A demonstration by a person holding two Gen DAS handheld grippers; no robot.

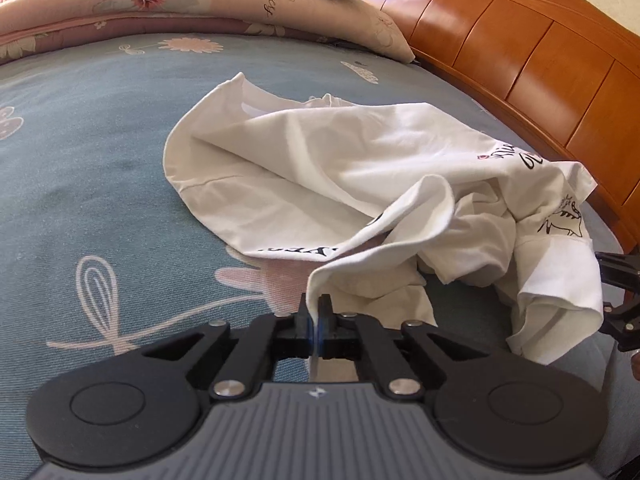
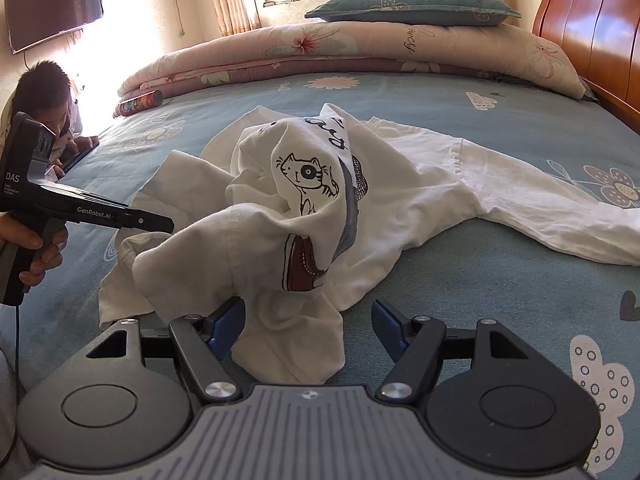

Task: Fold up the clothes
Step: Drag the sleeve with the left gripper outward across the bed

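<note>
The shirt [image 2: 372,184] is heaped mid-bed [image 2: 500,292], near the headboard [image 1: 532,56]. An edge is pinched by the closed left gripper [image 1: 318,322]. The right gripper [image 2: 308,326] is held wide, cloth between its jaws ungripped. The thin pinch could slip if pulled.

Left gripper [image 1: 319,322] is clamped tight, jaws fully together, pointing steeply down; a hand [image 2: 30,250] wraps its pistol grip, seen from the right wrist view. Right gripper [image 2: 308,330] sits with jaws spread wide, angled down too, blue pads [image 2: 224,330] not pressing anything.
</note>
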